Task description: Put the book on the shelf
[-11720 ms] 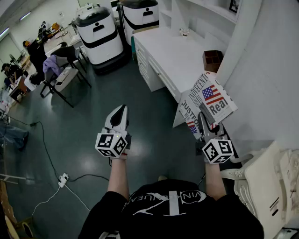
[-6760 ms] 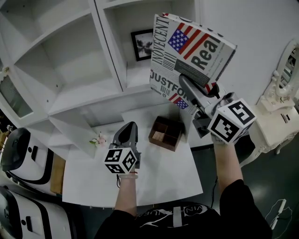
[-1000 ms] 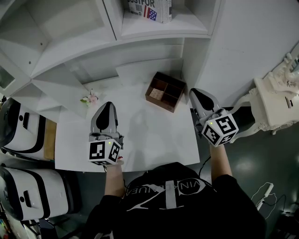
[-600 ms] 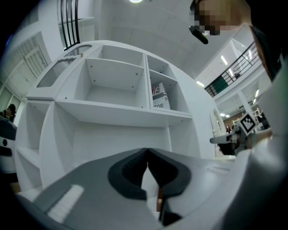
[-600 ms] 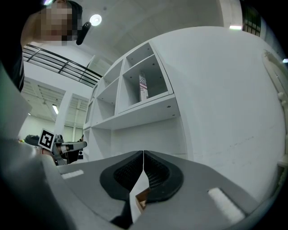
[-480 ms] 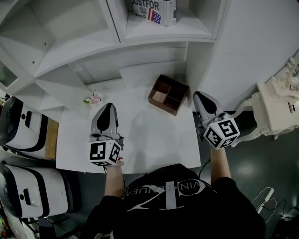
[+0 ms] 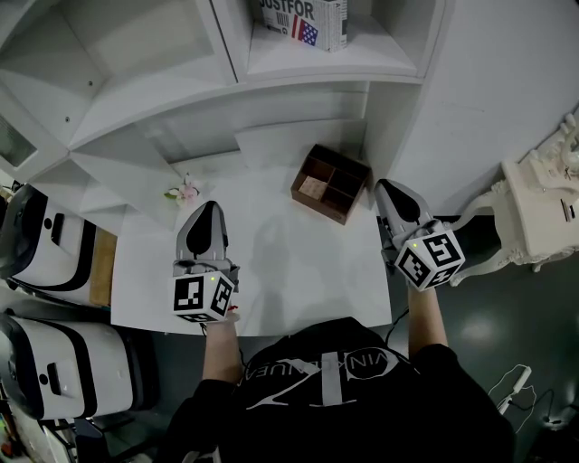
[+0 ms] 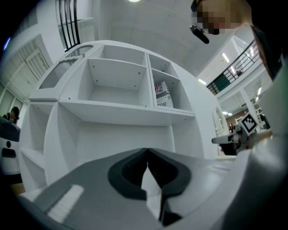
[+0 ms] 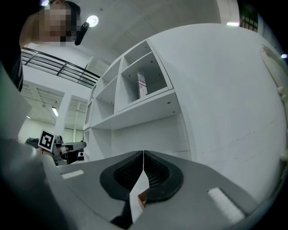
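Observation:
The book, white with a flag print, stands upright in the right compartment of the white shelf. It also shows as a small upright book in the left gripper view and a thin book in the right gripper view. My left gripper hovers over the white desk, shut and empty. At the desk's right edge my right gripper is held low, shut with nothing between its jaws. Both are far below the book.
A brown divided wooden box sits on the desk near the right gripper. A small pink flower ornament lies at the desk's back left. White robot bases stand at the left. A white ornate dresser is at the right.
The book, earlier held in the right gripper, stands on the shelf. Over the last second both grippers stayed low and shut; the view shifted slightly.

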### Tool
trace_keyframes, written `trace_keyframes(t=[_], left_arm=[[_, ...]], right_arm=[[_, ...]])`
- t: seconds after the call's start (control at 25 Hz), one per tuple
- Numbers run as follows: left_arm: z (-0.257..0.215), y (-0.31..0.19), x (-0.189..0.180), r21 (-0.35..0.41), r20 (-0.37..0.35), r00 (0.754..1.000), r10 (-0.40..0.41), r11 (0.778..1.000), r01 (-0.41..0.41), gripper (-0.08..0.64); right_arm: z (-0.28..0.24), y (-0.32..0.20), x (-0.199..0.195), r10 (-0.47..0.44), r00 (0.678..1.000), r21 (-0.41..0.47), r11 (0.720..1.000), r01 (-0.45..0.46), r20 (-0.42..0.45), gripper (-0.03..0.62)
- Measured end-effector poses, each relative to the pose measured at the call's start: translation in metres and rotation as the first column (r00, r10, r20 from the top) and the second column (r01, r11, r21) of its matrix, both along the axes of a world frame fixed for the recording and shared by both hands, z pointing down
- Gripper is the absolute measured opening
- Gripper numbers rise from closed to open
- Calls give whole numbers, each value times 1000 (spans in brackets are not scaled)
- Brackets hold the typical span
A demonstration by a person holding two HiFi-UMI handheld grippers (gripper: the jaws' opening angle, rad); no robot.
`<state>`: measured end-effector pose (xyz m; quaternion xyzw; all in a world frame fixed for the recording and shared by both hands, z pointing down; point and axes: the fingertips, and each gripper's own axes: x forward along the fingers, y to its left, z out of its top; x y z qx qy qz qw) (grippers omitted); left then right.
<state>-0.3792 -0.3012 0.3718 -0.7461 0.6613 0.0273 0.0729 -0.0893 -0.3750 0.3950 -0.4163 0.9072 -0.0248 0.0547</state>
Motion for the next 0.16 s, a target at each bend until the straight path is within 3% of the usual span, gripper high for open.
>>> trace_keyframes(t=[0.16], left_arm=[[1,-1,-4,-7,-3,1000,-5,1000,5,0]], right_arm=[[3,0,-1,0,1000,-11,1000,0,2,11]])
